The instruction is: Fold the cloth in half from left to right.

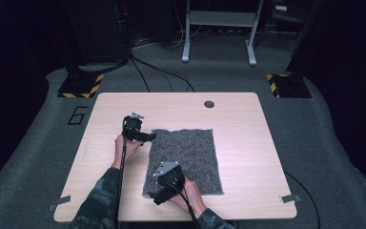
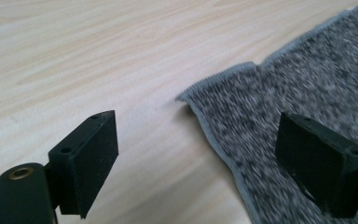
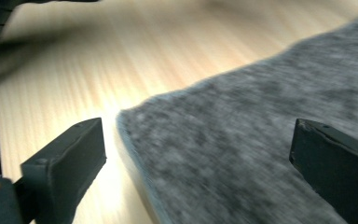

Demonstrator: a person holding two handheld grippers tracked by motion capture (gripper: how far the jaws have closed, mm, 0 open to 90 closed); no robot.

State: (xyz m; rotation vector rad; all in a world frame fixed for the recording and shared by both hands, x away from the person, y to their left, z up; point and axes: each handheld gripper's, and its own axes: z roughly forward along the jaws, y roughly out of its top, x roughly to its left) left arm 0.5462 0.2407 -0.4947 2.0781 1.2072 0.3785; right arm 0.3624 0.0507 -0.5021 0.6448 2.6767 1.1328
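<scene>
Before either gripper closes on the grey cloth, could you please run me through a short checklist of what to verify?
1. Left gripper jaws apart with nothing between the pads: ok.
2. Right gripper jaws apart with nothing clamped: ok.
3. Grey cloth lying flat on the table: ok.
4. Left gripper lined up on the cloth's far left corner: ok, the corner lies ahead between the jaws.
5. Right gripper lined up on the near left corner: ok.
6. Pads low enough to catch the cloth's edge: cannot tell.
</scene>
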